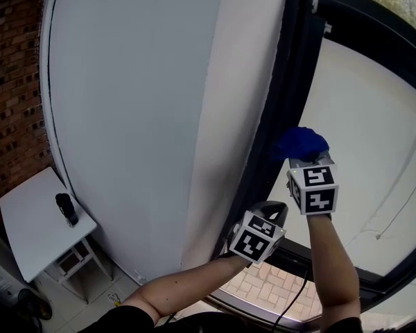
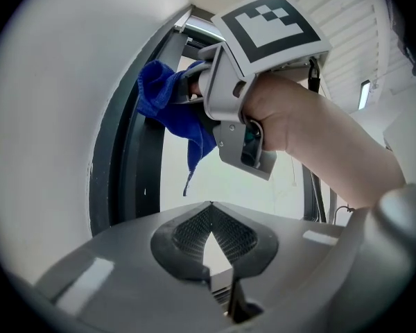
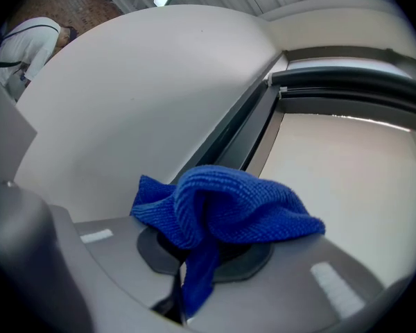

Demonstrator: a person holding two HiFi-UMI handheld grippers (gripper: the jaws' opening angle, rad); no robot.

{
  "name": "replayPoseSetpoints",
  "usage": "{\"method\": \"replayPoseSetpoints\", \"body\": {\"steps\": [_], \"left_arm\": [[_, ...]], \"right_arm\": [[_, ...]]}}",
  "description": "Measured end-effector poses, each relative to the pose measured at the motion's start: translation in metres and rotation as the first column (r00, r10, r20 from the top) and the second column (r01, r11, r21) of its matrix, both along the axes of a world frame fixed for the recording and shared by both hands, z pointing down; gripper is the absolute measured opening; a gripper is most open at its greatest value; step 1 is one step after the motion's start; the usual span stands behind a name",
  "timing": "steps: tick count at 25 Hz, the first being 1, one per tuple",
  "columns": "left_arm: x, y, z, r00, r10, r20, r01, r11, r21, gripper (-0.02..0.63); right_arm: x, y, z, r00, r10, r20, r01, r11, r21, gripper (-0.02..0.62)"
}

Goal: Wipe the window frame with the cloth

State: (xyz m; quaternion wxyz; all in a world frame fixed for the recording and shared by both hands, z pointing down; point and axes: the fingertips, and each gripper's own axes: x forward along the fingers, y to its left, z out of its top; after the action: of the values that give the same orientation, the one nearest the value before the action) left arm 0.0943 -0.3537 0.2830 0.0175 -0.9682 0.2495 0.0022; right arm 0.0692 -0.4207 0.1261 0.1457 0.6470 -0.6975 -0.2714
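Note:
A blue cloth is pressed against the black window frame, where the frame meets the white wall. My right gripper is shut on the cloth, held up by a bare arm. In the right gripper view the bunched cloth covers the jaws, with the frame running up and away just behind it. My left gripper hangs lower, beside the frame, shut and holding nothing. The left gripper view looks up past its closed pads at the cloth and the right gripper's marker cube.
The white wall fills the left of the head view, frosted glass the right. Below left stands a small white table with a dark object on it, next to a brick wall. A thin cord hangs across the glass.

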Motion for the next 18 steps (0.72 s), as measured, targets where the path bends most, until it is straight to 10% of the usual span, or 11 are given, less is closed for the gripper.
{"method": "replayPoseSetpoints", "body": {"steps": [18], "left_arm": [[-0.01,-0.026,-0.067,0.996,-0.059,-0.069,0.064,0.995,0.071,-0.006]], "right_arm": [[0.0,0.002,-0.077,1.0,-0.026,0.005,0.025,0.995,0.1,0.054]]}}
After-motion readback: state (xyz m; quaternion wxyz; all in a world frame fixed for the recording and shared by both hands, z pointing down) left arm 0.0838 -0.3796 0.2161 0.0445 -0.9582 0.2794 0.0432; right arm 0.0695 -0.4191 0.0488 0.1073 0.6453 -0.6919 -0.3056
